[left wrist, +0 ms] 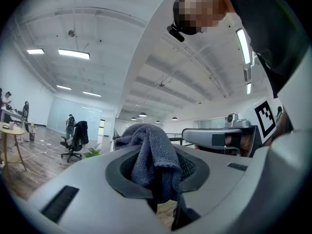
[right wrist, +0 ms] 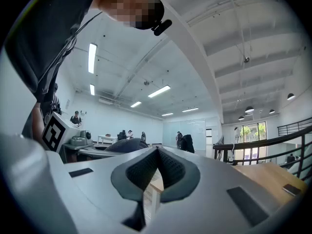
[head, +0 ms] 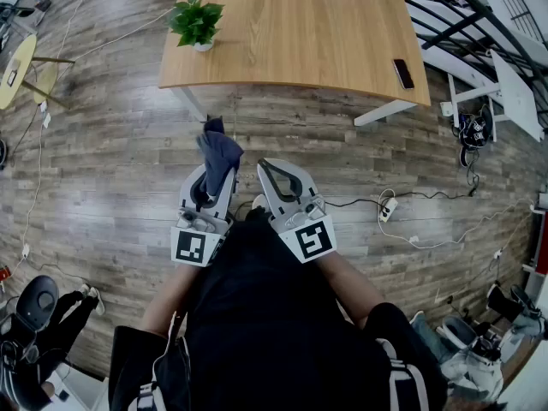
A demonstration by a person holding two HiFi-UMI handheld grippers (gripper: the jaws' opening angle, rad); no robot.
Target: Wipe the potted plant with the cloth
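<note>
Left gripper (head: 208,193) is clamped on the cloth (head: 219,152): a dark grey-blue wad bunched over the jaw tips, w/ a fold pinched down betw. the pads. Right gripper (head: 272,171) is closed tight, nothing in it. Both are held level, side by side, just in front of the person.

The plant (head: 196,20) sits in a small white pot close to the left edge of the counter (head: 308,32). It's well apart from both grippers, w/ bare floor (head: 120,161) in betw. A phone (head: 402,73) lies near the counter's right edge, out of the way.

By my read, wiping hasn't begun & the step in hand is the approach. To do it well:
- **Line up:** walk in toward the counter's left end & lead w/ the left gripper. The wad sticks out past the jaws, so that's the part that should meet the leaves.
- **Go soft:** the pot looks small & light, prob. tips easily, & it's near the edge. Stroke along each leaf, don't shove at the plant.
- **Steady the pot:** the free right gripper could do it, but it'd have to open first.
- **Watch the cloth:** the hold looks OK, but a lot of it sits loose, so mind it doesn't snag on stems.
</note>
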